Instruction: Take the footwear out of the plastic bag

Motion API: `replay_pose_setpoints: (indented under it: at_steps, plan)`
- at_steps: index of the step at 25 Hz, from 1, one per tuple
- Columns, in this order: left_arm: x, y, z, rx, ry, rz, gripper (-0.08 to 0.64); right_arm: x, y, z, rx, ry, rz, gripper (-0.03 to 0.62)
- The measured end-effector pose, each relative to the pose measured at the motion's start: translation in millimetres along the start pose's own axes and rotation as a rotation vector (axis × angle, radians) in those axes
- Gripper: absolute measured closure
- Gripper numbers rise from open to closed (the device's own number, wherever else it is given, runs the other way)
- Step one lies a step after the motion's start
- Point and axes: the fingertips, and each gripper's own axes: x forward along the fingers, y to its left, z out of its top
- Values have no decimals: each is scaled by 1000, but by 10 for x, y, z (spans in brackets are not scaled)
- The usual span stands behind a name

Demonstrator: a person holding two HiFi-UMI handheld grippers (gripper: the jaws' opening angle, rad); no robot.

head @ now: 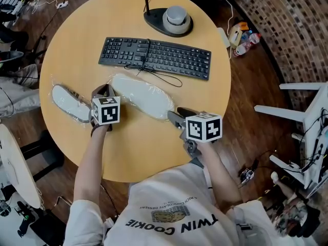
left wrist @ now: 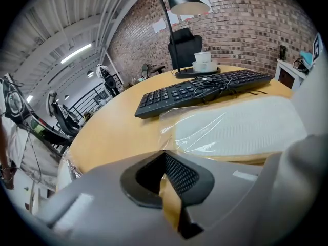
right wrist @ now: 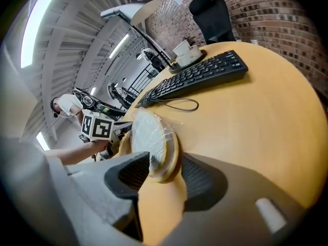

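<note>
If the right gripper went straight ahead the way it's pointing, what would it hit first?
The plastic-wrapped white slipper: its near end sits between the open jaws of the right gripper, so it would likely press into that end almost at once.

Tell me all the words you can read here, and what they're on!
"TWIN COOKIE": on the person's shirt, upside down in the head view.
Smaller print beside it: too small to read.
Keyboard keys: too small to read.
Marker cubes: black-and-white patterns, no words.
</note>
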Motion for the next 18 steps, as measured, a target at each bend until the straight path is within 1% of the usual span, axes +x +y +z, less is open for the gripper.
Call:
replay_pose_setpoints:
  at_steps: [3, 5, 8, 9, 12, 15, 18]
  plan:
    - [8, 11, -7, -3, -1, -6, 555, 67, 49, 23, 3, 23, 32, 407]
    - [4, 10, -11, -7, -3, -7, 555, 80, 61, 25, 20, 18, 65, 414]
    - [-18, 6, 10, -11, -8, -7, 555, 39, 61, 44, 81, -16, 112, 448]
    - [-32, 2, 17, -10, -9, -5, 555, 15, 60, 48, 100, -29, 121, 470]
    - [-78, -22, 16, 6, -9, 9, 555, -50, 75, 20, 162, -65, 151, 503]
    - [-79, -29, 26, 26, -9, 24, 555, -91, 73, -33, 223, -94, 178, 511]
    - [-62, -12, 18, -3, -14, 17, 555, -136, 86, -105, 241, -111, 197, 514]
